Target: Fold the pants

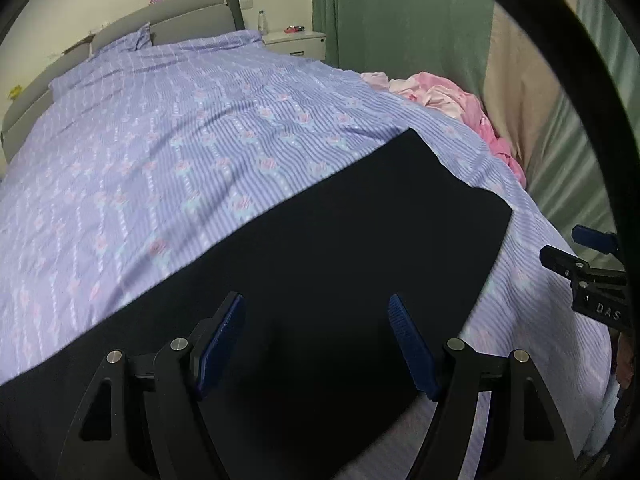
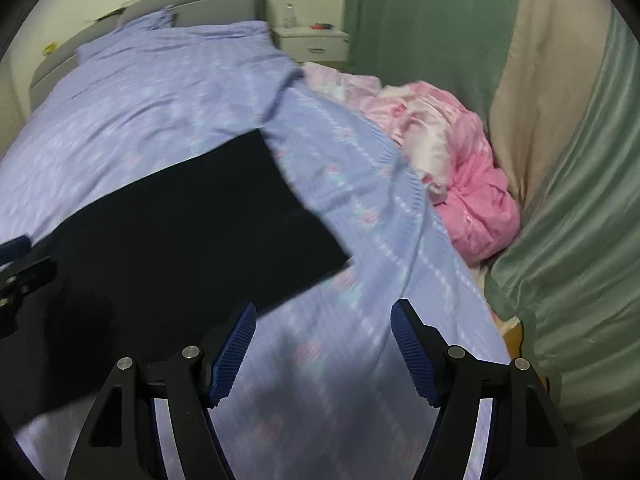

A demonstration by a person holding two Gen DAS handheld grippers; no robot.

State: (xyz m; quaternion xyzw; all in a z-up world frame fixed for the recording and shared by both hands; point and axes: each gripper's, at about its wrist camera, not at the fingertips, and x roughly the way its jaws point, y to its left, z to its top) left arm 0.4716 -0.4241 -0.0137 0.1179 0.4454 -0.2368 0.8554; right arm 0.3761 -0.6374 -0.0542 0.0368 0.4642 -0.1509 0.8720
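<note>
The black pants (image 1: 304,248) lie flat as a dark rectangle on the purple striped bedspread (image 1: 168,136). My left gripper (image 1: 316,308) is open and empty, hovering over the pants' near part. My right gripper (image 2: 324,316) is open and empty over the bedspread (image 2: 360,240), just right of the pants (image 2: 192,232). The right gripper also shows at the right edge of the left wrist view (image 1: 588,264). Part of the left gripper shows at the left edge of the right wrist view (image 2: 20,264).
A crumpled pink quilt (image 2: 452,160) lies along the bed's right side against green curtains (image 2: 580,200). A grey headboard (image 1: 168,16) and a white nightstand (image 1: 296,40) with a bottle stand at the far end.
</note>
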